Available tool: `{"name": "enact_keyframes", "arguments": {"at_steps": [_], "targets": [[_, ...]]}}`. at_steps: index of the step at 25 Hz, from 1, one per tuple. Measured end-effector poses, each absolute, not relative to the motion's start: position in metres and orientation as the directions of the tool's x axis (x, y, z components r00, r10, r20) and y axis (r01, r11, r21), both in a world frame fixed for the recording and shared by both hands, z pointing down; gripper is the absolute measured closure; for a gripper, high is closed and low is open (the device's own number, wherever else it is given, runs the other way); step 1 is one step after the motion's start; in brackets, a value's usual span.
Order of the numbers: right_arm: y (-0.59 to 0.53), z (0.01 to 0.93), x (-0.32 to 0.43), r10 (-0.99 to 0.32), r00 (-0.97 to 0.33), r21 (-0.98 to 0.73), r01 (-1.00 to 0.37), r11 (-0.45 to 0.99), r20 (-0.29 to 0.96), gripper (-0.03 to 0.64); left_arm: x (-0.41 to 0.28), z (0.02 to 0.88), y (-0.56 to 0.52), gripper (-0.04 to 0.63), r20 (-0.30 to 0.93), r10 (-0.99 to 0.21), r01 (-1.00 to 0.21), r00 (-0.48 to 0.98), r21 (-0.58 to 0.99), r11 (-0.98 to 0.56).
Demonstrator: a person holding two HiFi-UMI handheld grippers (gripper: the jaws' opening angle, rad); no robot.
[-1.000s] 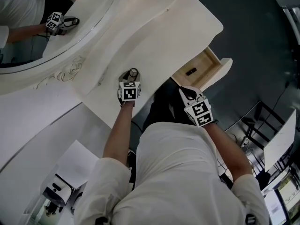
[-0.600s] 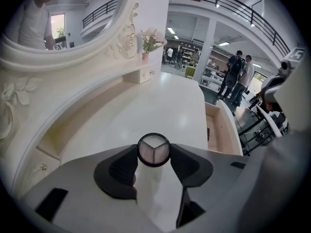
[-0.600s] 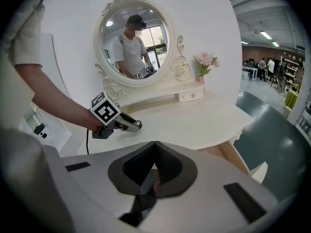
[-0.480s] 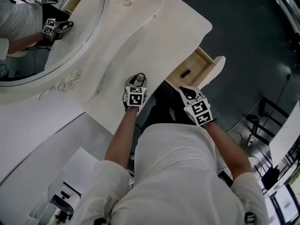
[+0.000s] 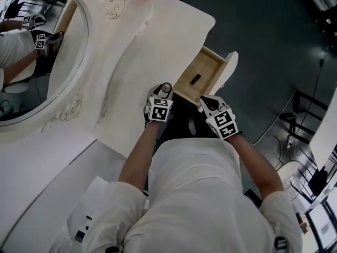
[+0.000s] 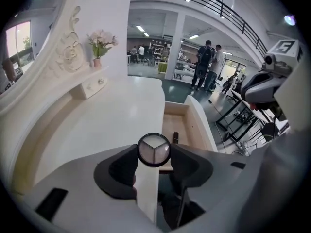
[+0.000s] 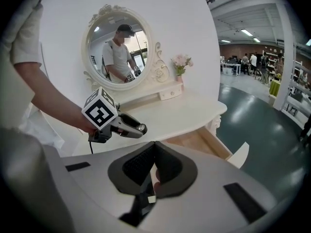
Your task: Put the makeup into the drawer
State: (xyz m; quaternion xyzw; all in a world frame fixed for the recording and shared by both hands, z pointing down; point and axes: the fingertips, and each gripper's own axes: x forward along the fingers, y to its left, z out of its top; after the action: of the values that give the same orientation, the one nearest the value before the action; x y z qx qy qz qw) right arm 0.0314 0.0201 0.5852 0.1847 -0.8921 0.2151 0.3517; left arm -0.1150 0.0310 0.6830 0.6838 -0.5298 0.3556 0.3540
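Vanity top (image 5: 158,46), drawer (image 5: 208,66) open: left fingers (image 6: 121,168) grip a round makeup compact (image 6: 154,150), right fingers (image 7: 138,166) closed empty.

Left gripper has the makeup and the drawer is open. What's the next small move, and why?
Probably move the left gripper forward until it is over the drawer, then open. Its jaws clamp the makeup, which hangs at the tabletop edge, short of the drawer's floor.
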Motion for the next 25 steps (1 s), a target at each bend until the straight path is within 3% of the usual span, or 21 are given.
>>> {"name": "enact_keyframes", "arguments": {"at_steps": [7,25], "targets": [[0.02,0.597,0.071,-0.238,-0.656,-0.262,-0.569,0.779,0.716,0.592,-0.053,0.692,0.013,0.37,0.861,-0.428,-0.933,0.273,0.128,-0.337],[0.018,0.621,0.144,-0.293,-0.608,-0.298,-0.683,0.667,0.738,0.592,0.037,0.736,0.0,0.371,0.889,-0.299,-0.832,0.347,0.144,-0.536]]}}
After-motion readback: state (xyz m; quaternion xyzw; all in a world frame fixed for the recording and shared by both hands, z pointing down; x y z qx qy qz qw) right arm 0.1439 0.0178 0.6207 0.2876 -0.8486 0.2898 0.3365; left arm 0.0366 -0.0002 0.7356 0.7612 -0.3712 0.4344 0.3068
